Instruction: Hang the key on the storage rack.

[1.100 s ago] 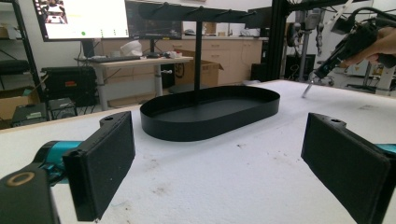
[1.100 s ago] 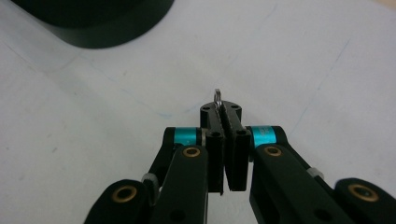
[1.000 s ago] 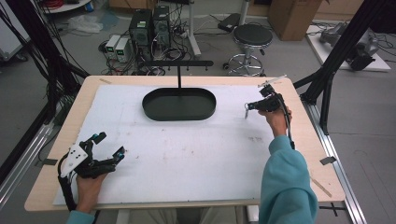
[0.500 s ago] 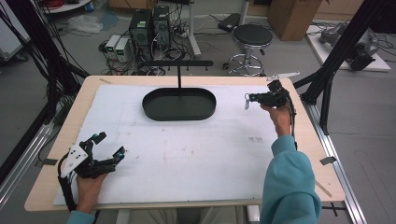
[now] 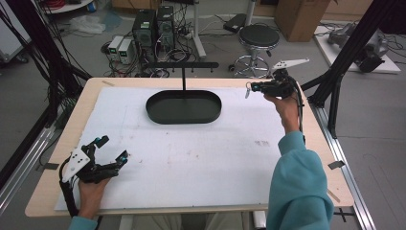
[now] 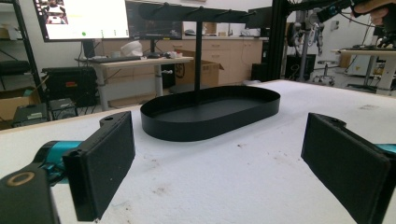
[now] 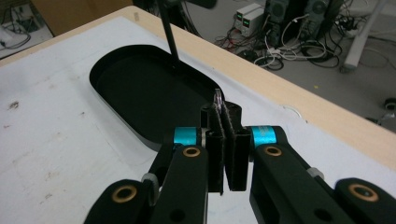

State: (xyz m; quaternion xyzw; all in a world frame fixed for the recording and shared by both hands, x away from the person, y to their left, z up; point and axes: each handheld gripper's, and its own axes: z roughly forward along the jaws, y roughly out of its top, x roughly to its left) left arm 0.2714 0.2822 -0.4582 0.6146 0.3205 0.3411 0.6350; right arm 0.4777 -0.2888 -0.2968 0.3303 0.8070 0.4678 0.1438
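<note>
A black oval tray sits at the back middle of the white mat, with a T-shaped black rack rising from its far rim. My right gripper hovers just right of the tray, near the back edge, shut on a small silvery ring-like piece that hangs from its tips. In the right gripper view the thin piece pokes up between the closed jaws of the gripper, above the tray's near end. My left gripper rests at the front left, open and holding nothing, facing the tray.
The white mat covers most of the wooden table. Black frame struts stand at the right and left edges. A stool, computers and cables sit on the floor behind the table.
My right gripper has risen and moved toward the back edge with the silvery piece in it, now pointing left at the rack. The left gripper has stayed put.
</note>
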